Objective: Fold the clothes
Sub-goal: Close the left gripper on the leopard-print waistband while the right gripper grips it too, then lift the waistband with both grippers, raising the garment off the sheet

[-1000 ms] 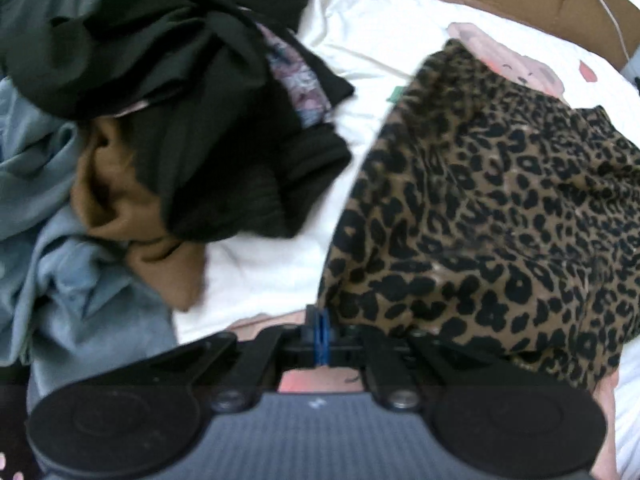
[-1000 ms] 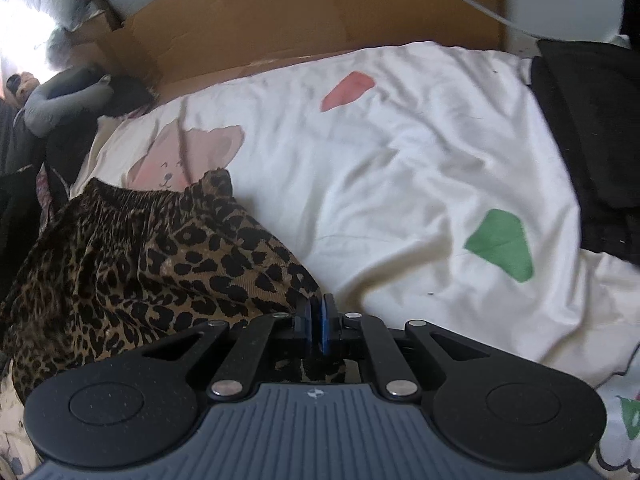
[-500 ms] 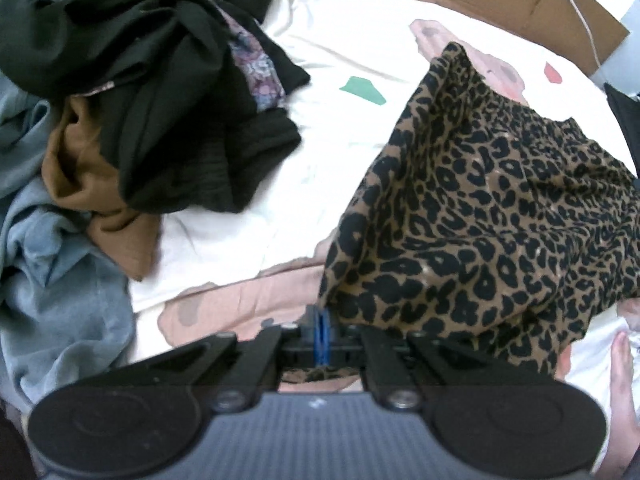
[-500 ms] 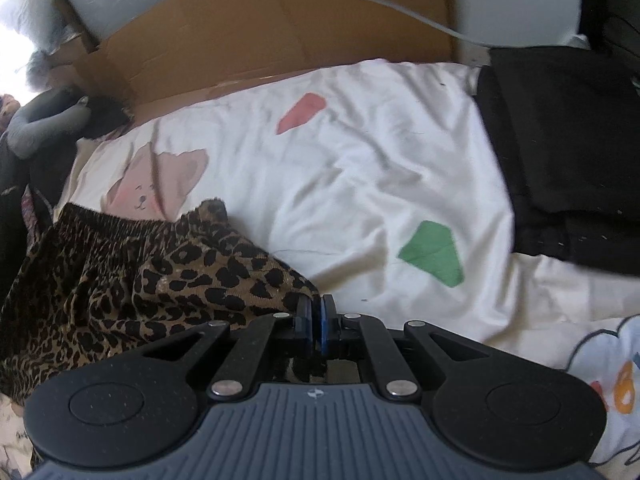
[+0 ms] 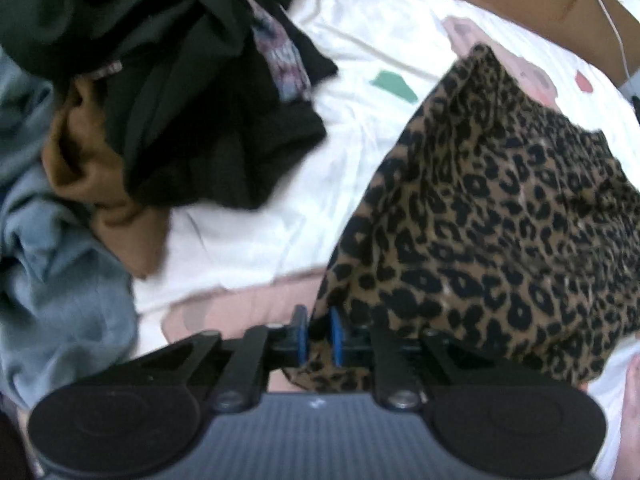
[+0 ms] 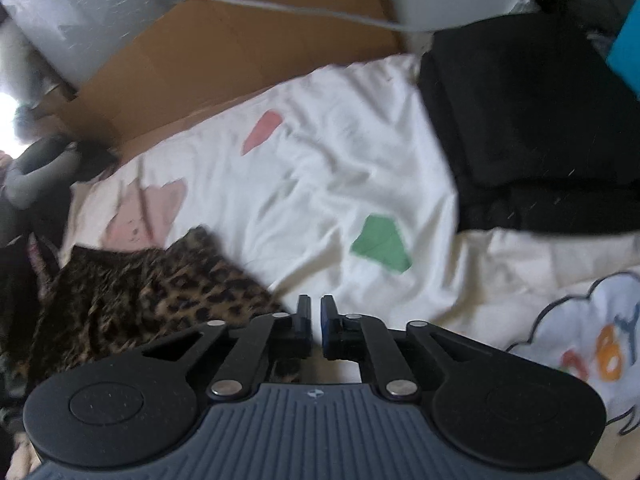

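Note:
A leopard-print garment (image 5: pixel 480 208) lies spread on the white printed bed sheet (image 5: pixel 256 232). My left gripper (image 5: pixel 318 336) points steeply down at its near left corner. Its jaws are opening, and the fabric edge sits loosely in the gap between the blue pads. In the right wrist view the same garment (image 6: pixel 152 292) lies at the lower left. My right gripper (image 6: pixel 316 316) hovers just right of the garment's corner. Its jaws are opening too, and only the sheet (image 6: pixel 340 160) shows between them.
A heap of black, brown and blue-grey clothes (image 5: pixel 192 100) fills the left of the bed. A folded black stack (image 6: pixel 528 128) lies at the right. Cardboard (image 6: pixel 248 52) with a white cable (image 6: pixel 280 8) lines the far edge. A hand (image 5: pixel 632 400) shows at the lower right.
Both grippers' pads have parted. The right gripper has let go of the leopard garment's corner and shifted to the right, towards the black stack. The left one stays at its corner.

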